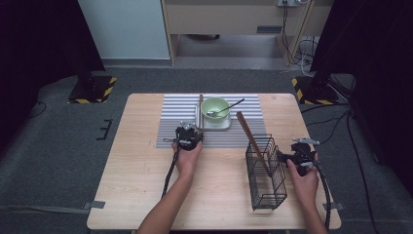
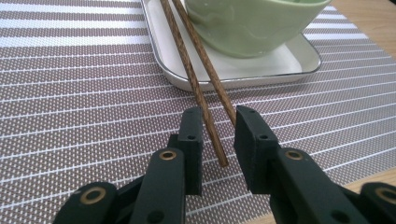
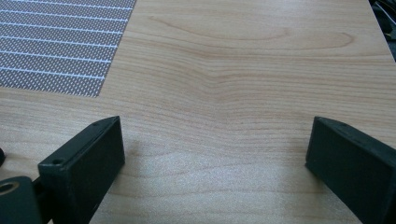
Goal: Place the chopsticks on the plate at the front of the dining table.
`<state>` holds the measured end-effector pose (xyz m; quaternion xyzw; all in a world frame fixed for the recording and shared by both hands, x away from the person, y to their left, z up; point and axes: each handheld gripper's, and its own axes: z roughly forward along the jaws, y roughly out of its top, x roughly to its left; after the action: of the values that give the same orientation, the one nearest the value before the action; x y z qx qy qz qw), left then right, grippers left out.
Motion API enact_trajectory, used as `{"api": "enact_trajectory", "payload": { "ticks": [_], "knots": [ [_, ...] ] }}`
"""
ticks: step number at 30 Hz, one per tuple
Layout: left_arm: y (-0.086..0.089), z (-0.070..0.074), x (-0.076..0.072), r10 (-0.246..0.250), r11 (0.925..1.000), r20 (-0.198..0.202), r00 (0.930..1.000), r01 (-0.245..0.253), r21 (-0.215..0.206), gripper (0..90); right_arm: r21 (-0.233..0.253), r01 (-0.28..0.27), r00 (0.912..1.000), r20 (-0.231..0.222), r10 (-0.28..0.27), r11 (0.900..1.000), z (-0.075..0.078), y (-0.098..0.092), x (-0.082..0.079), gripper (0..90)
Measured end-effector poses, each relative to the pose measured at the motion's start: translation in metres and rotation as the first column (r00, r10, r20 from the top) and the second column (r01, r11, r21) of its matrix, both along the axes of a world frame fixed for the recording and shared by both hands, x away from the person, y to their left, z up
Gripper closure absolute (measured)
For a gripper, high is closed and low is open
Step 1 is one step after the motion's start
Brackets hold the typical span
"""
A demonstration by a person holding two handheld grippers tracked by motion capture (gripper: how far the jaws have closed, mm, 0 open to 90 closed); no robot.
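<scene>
Left tongs (image 2: 218, 135) set around the near ends of the chopsticks (image 2: 198, 88), about to take hold.

The left tongs stand narrow, one jaw on each side of the pair but not yet pressed on the wood. Just ahead of them the chopsticks run up over the rim of the white tray (image 2: 299, 56) beside the green bowl (image 2: 252, 28), their near ends on the striped mat (image 2: 70, 93). To grip well, I judge both sticks should sit squarely between the jaws before closing, since one lies nearer the right jaw and could slip out. The right tongs (image 3: 215, 154) hover wide open and empty over bare worktop (image 3: 243, 70), just beside the wire basket (image 1: 265, 170).
</scene>
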<state>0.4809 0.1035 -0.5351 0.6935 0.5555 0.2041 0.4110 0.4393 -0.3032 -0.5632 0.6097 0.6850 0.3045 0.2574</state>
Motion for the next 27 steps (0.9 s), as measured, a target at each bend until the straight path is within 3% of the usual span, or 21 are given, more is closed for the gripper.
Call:
{"api": "enact_trajectory", "payload": {
  "ticks": [9,19,21,27],
  "knots": [
    [0.001,0.009,-0.007,-0.002,1.0,0.024,0.9997,0.002,-0.003,67.2,0.0,0.0,1.0,0.0,0.0,1.0,0.0,0.0,0.0,4.6],
    [0.0,0.014,-0.012,-0.019,0.9998,0.048,0.9987,0.018,0.01,50.2,0.0,0.0,1.0,0.0,0.0,1.0,0.0,0.0,0.0,4.6],
    [-0.002,0.013,-0.011,-0.028,0.9996,0.053,0.9982,0.028,0.011,43.3,0.0,0.0,1.0,0.0,0.0,1.0,0.0,0.0,0.0,4.6],
    [-0.007,0.007,-0.008,-0.043,0.9989,0.035,0.9985,0.042,0.02,35.6,0.0,0.0,1.0,0.0,0.0,1.0,0.0,0.0,0.0,4.6]
  ]
}}
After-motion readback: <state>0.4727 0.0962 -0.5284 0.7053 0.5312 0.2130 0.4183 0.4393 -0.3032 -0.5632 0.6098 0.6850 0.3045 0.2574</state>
